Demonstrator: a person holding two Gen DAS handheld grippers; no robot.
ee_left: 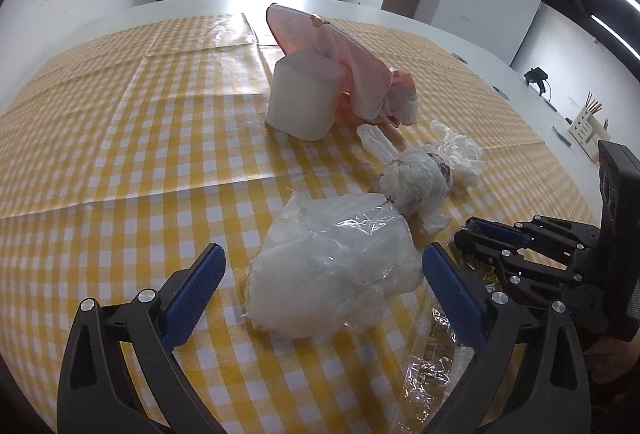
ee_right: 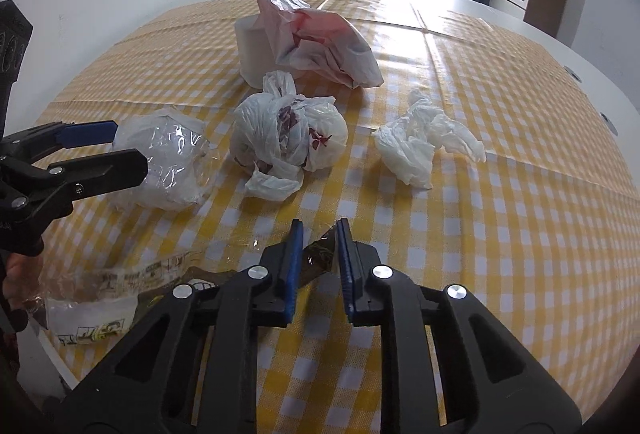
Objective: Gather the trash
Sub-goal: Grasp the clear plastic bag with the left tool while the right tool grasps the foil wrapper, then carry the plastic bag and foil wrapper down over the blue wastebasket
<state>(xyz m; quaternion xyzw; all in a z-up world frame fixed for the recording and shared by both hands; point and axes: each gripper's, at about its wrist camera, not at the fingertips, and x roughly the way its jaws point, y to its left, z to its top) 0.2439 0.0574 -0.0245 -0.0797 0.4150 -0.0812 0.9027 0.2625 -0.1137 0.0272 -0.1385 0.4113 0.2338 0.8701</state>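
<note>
Two grippers worked a table of plastic litter on a yellow checked cloth (ee_left: 120, 162).

The left gripper (ee_left: 320, 274), jaws wide apart, straddled a clear wrapped bundle (ee_left: 332, 274) at lower centre of its view, apparently lined up to close on it; neither pad visibly touched the plastic. The right gripper (ee_right: 318, 266), low in its own frame, had its jaws drawn nearly together on the dark corner of a printed clear wrapper (ee_right: 104, 298), seemingly to lift it, though how firmly the film was pinched could not be made out. The wrapper trailed toward the lower left, partly hidden behind the gripper. A knotted white bag (ee_right: 288, 134), crumpled tissue (ee_right: 424, 142), a pink bag (ee_right: 320, 42) and a white tub (ee_left: 304, 98) lay untouched beyond. No bin was in view.
</note>
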